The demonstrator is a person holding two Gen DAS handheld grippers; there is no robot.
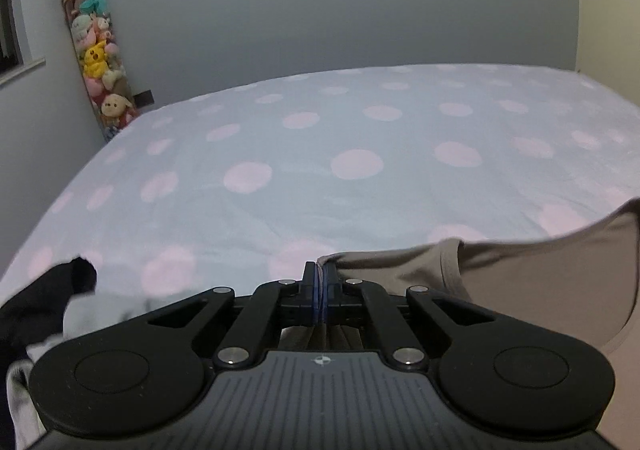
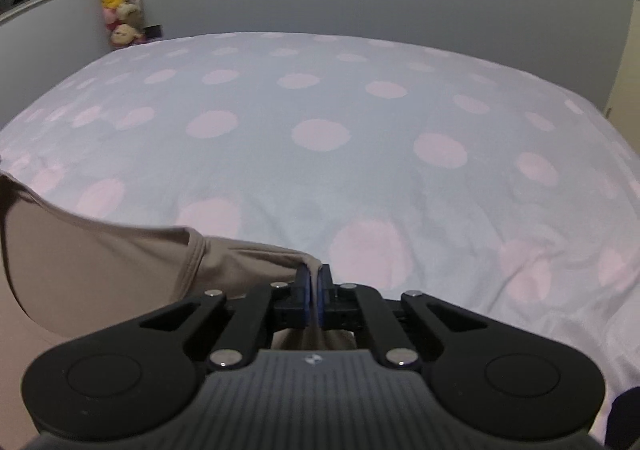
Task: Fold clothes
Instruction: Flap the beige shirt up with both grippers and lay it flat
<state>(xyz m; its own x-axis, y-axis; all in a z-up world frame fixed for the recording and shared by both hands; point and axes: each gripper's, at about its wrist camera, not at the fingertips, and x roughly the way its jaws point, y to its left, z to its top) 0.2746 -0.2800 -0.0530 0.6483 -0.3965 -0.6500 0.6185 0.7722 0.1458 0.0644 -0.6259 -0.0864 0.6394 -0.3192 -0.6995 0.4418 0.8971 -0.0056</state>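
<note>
A black garment [image 1: 44, 302] lies at 8 o'clock in the left view, over white cloth [image 1: 100, 310]. The left gripper [image 1: 319, 282] has its fingers pressed together, pinching the tan shirt [image 1: 540, 282], which stretches away toward 3 o'clock above the dotted bedsheet [image 1: 320, 138]. The right gripper [image 2: 315, 284] pinches the shirt's other edge [image 2: 100, 262], the cloth running off toward 9 o'clock.

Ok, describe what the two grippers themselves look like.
The left gripper and the right gripper look identical: matte black linkage arms with silver pivot pins, blue pads on the fingers, a ribbed dark grey body bearing a small white emblem, and round black side discs. No cables show.
</note>
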